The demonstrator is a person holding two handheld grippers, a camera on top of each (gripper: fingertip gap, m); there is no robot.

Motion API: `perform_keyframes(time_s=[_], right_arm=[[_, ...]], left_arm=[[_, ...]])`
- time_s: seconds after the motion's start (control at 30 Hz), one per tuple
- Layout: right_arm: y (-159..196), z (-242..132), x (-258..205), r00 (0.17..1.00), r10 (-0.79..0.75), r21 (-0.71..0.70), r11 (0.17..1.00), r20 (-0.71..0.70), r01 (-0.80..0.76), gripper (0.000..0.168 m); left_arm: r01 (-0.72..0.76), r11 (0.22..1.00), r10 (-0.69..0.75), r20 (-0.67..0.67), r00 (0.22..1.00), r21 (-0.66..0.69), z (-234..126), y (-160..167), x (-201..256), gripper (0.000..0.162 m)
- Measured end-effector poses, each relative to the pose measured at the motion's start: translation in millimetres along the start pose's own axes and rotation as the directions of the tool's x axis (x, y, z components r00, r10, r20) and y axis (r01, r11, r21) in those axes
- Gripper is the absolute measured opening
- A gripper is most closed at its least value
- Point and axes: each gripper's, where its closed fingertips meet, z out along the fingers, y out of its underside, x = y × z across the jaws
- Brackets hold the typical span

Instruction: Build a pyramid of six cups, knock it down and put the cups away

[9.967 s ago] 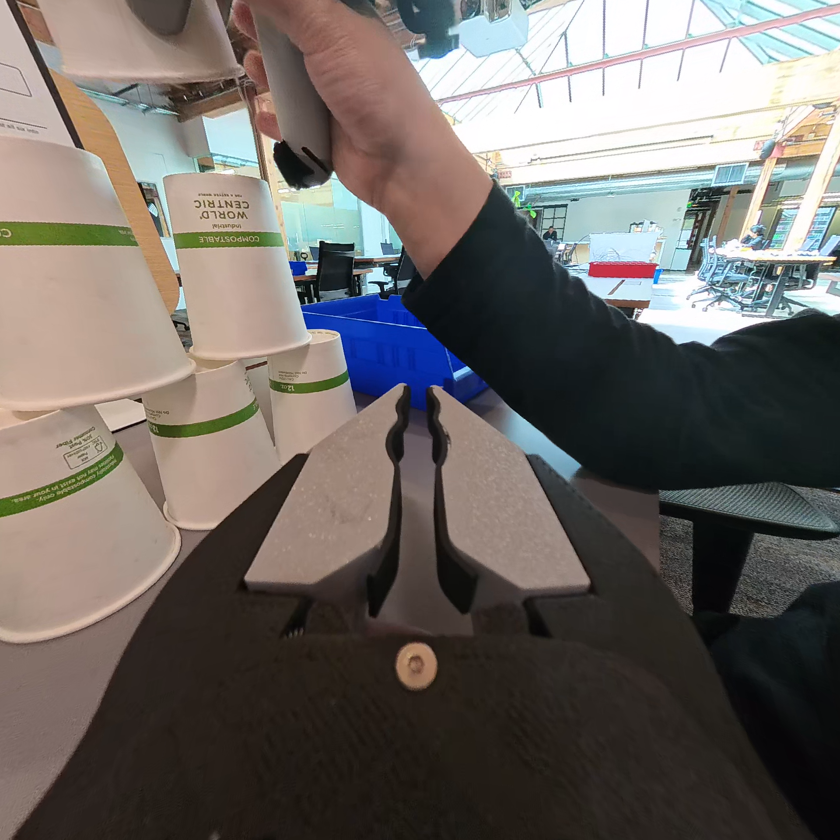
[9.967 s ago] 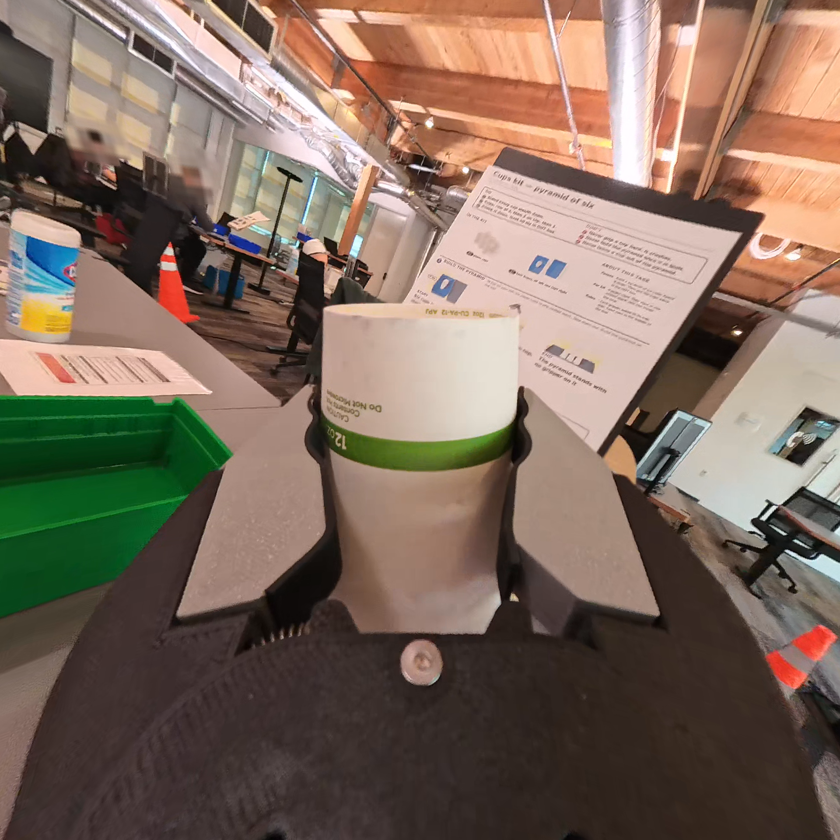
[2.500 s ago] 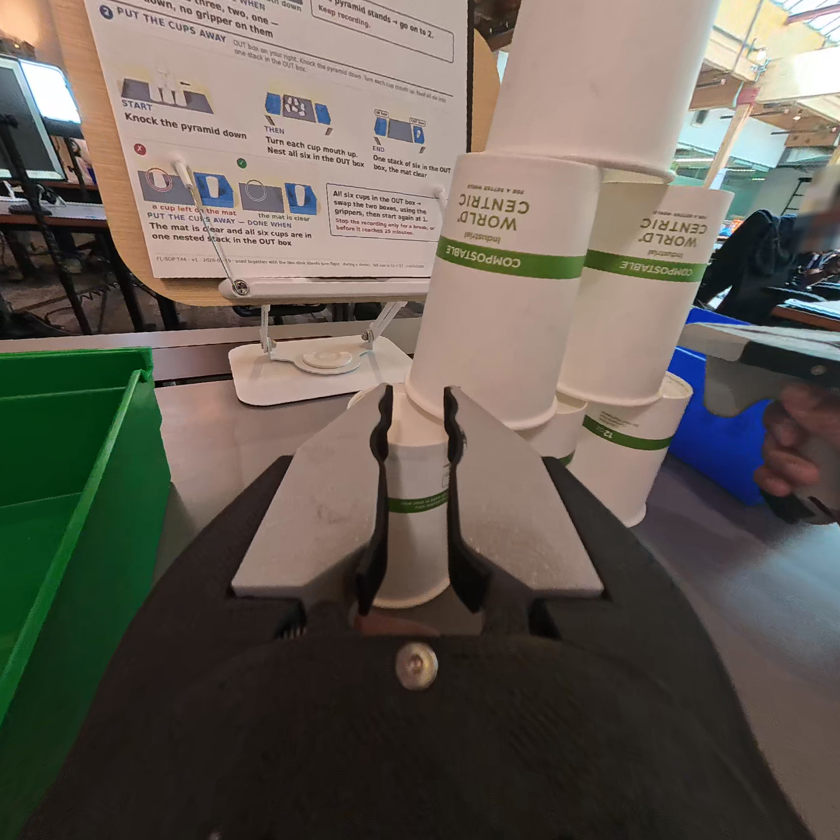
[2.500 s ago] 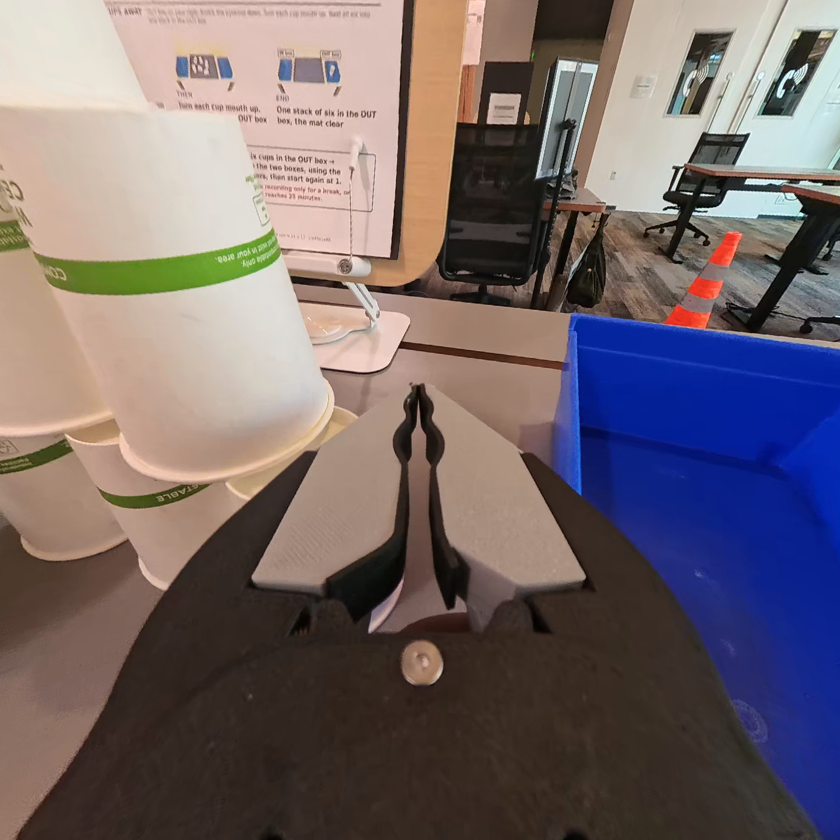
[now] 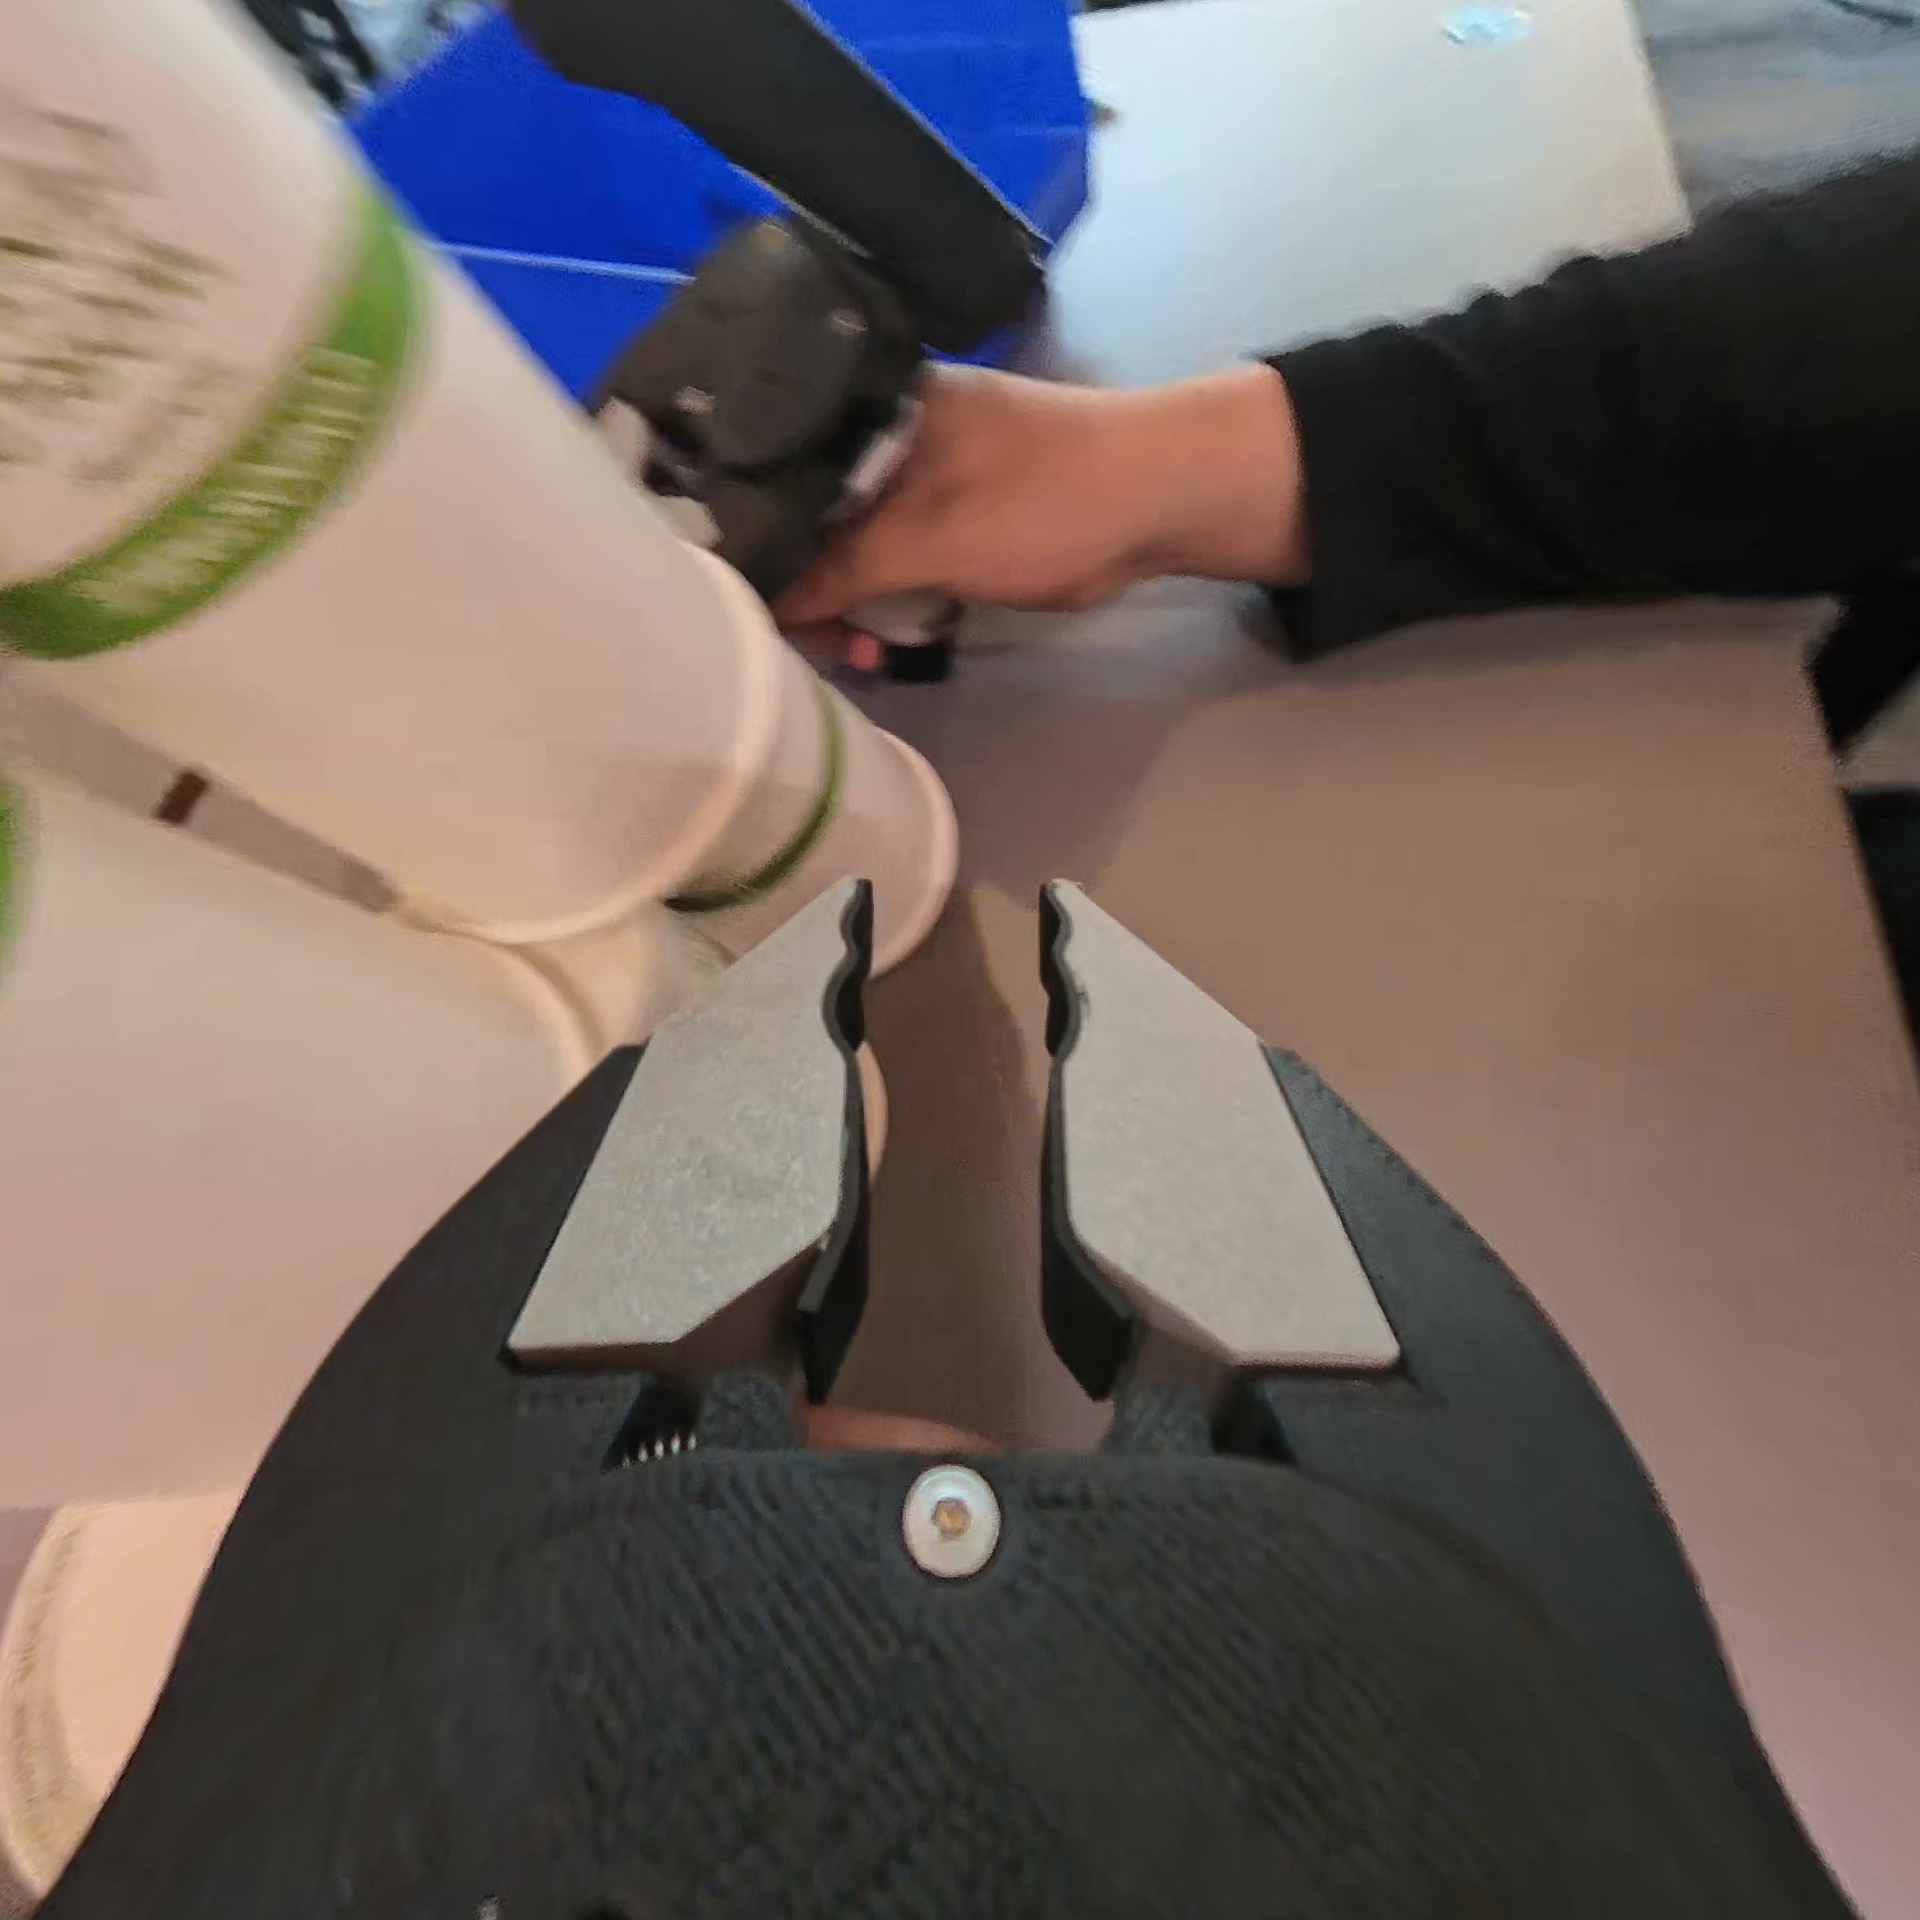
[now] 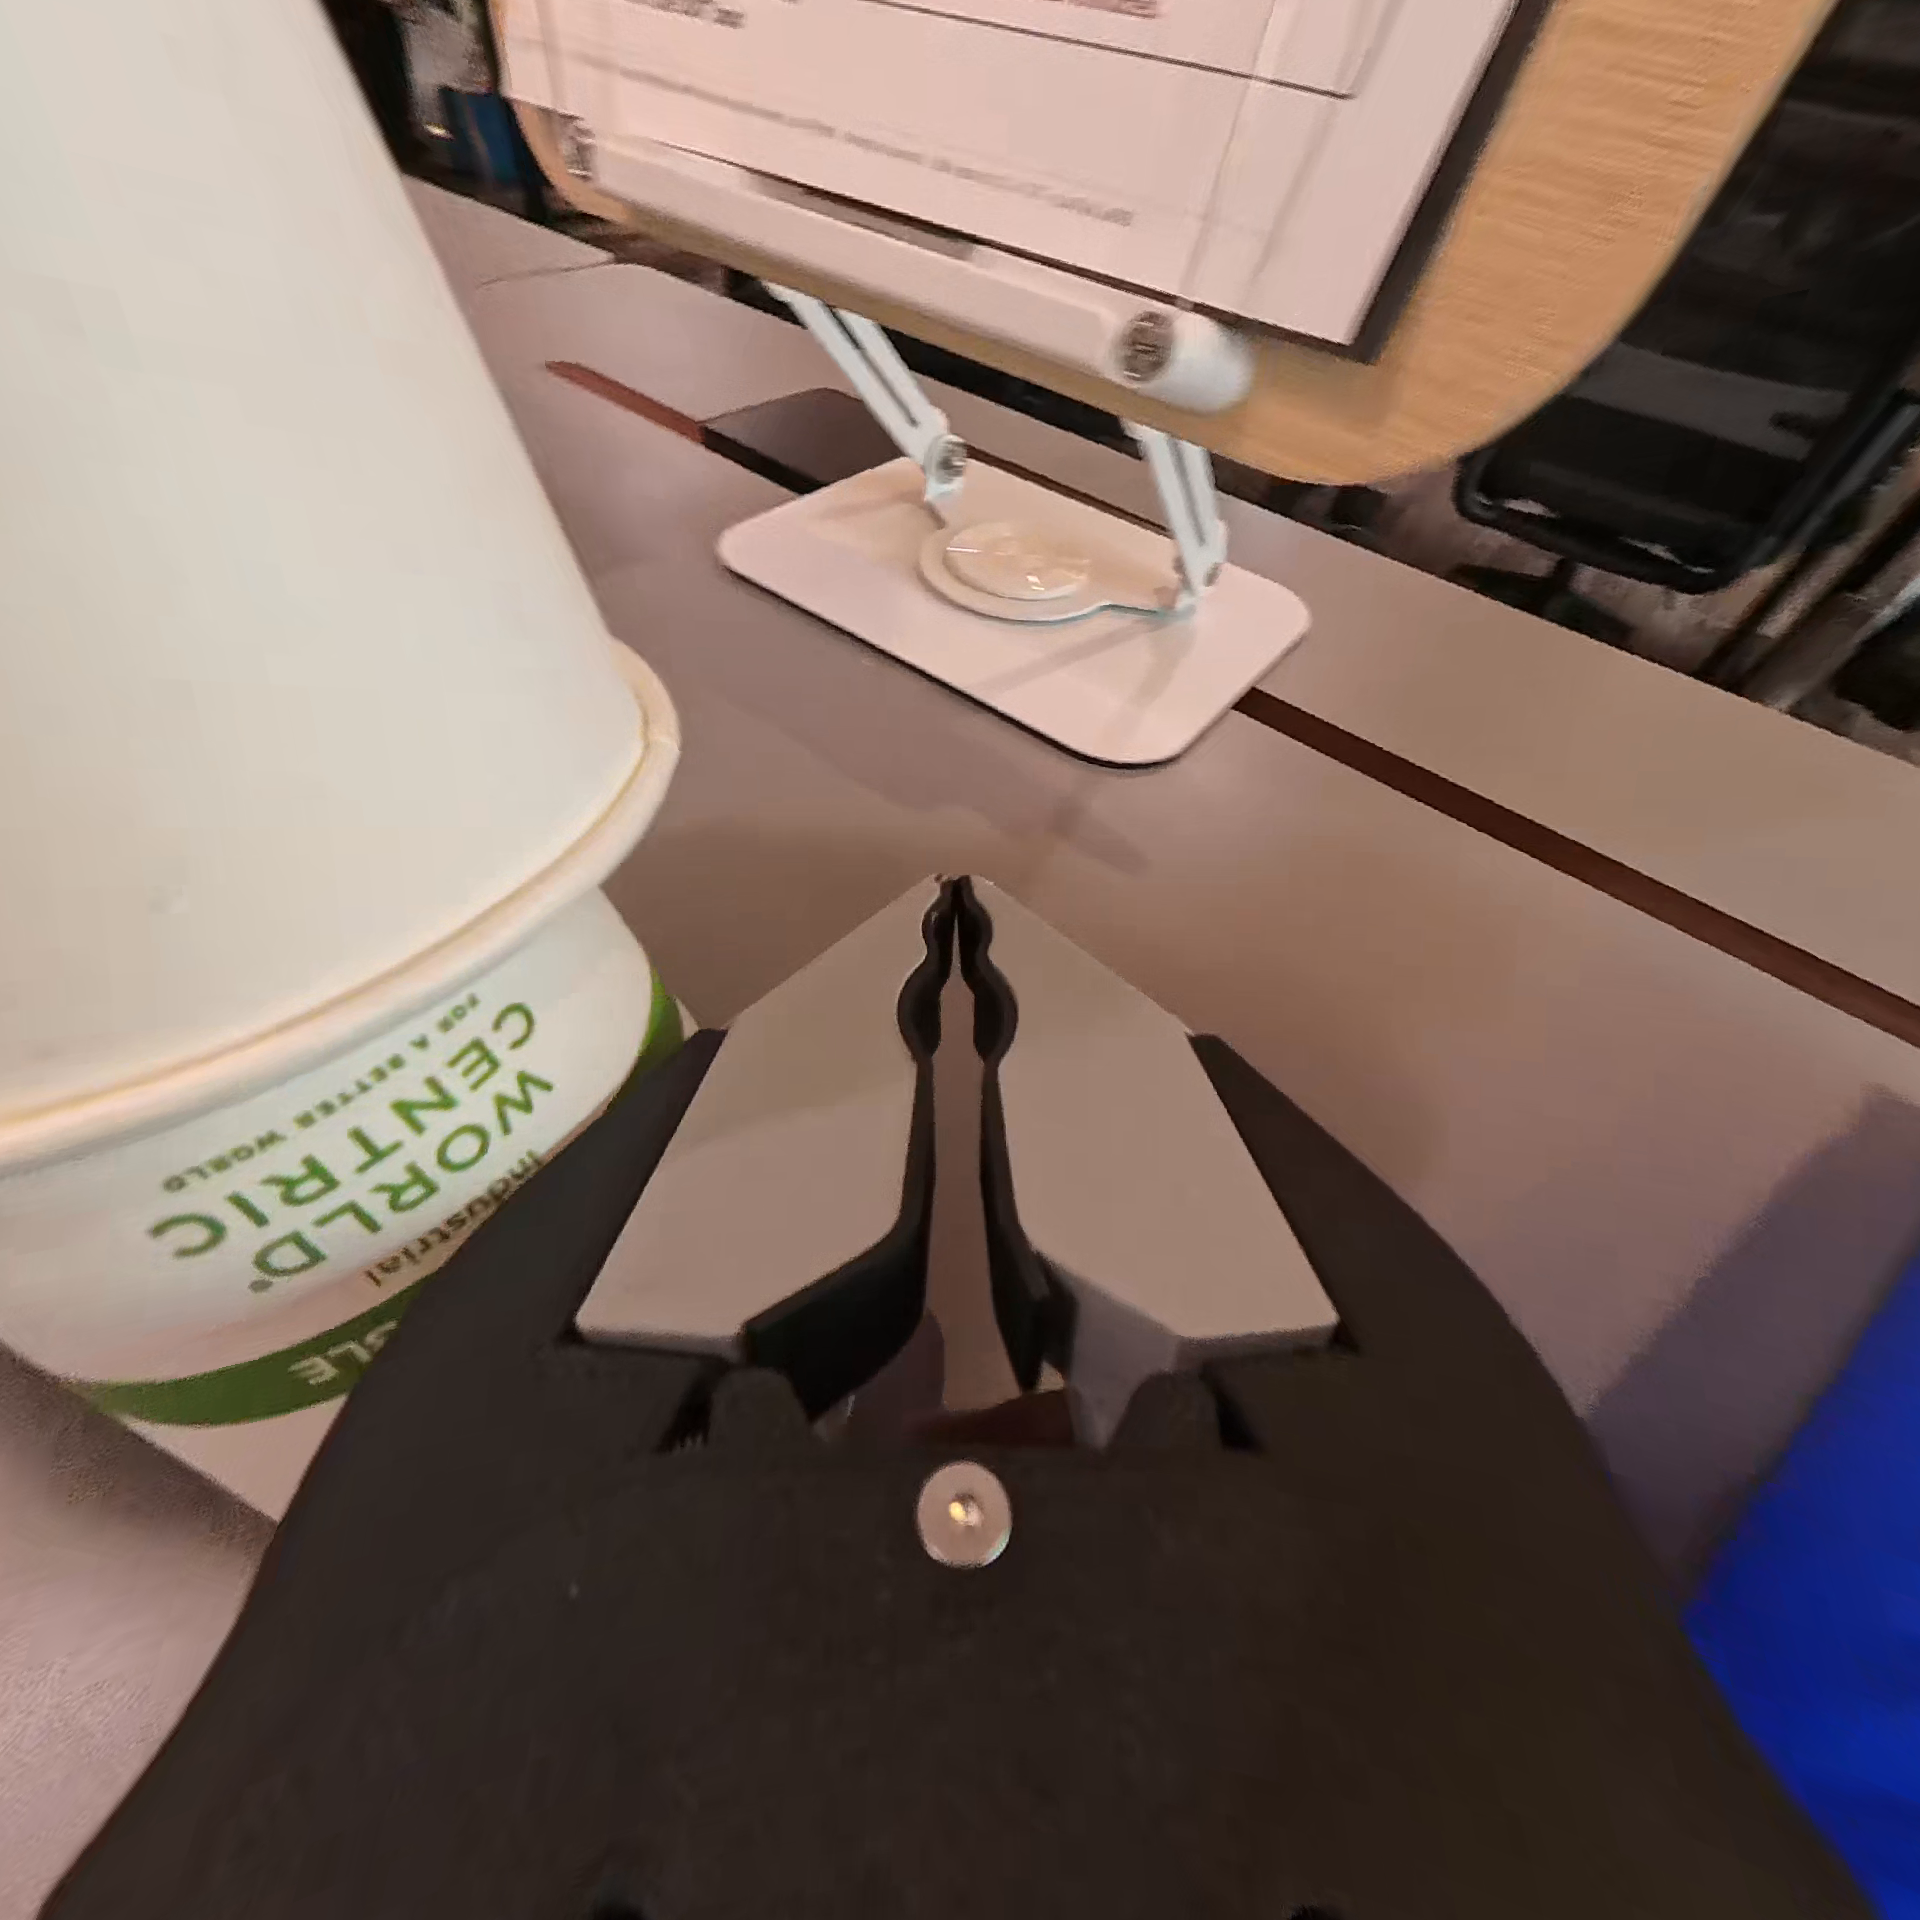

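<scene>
The paper cups (image 5: 436,727) look mid-tumble beside the left gripper (image 5: 954,935), whose tongs are apart and empty. The right gripper (image 6: 956,904) is pinched together, empty, near stacked cups (image 6: 260,623) on the table (image 6: 1351,935). This looks like the knock-down step; next comes gathering cups into the blue bin (image 6: 1818,1558).

Both wrist views close, downward over table (image 6: 1351,935); shared cups (image 6: 260,520) (left perhaps blurred).

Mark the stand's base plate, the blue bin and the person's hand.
base plate (image 6: 1164,665): right wrist view, bare front corner of the plate.
blue bin (image 5: 582,187): left wrist view, its side wall.
hand (image 5: 1049,499): left wrist view, back of the hand.
</scene>
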Motion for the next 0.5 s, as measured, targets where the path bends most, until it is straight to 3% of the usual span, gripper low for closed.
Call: perform_keyframes(time_s=[0.2,0.27,0.4,0.5], right_arm=[[4,-11,-45,0.974,-0.060,-0.002,0.998,0.219,0.062,0.000],[2,-17,-54,0.967,-0.085,0.018,0.996,0.240,0.083,0.000],[6,-26,-62,0.954,-0.166,0.019,0.986,0.248,0.167,0.000],[10,-33,-72,0.941,-0.159,0.015,0.987,0.298,0.161,0.000]], left_arm=[[0.137,0.949,-0.226,0.309,0.924,0.284,-20,-19,-67,0.017],[0.137,0.941,-0.234,0.302,0.924,0.310,-25,-22,-63,0.020],[0.076,0.949,-0.232,0.511,0.828,0.306,-47,-13,-82,0.014],[0.079,0.951,-0.238,0.539,0.808,0.300,-54,-4,-83,0.008]])
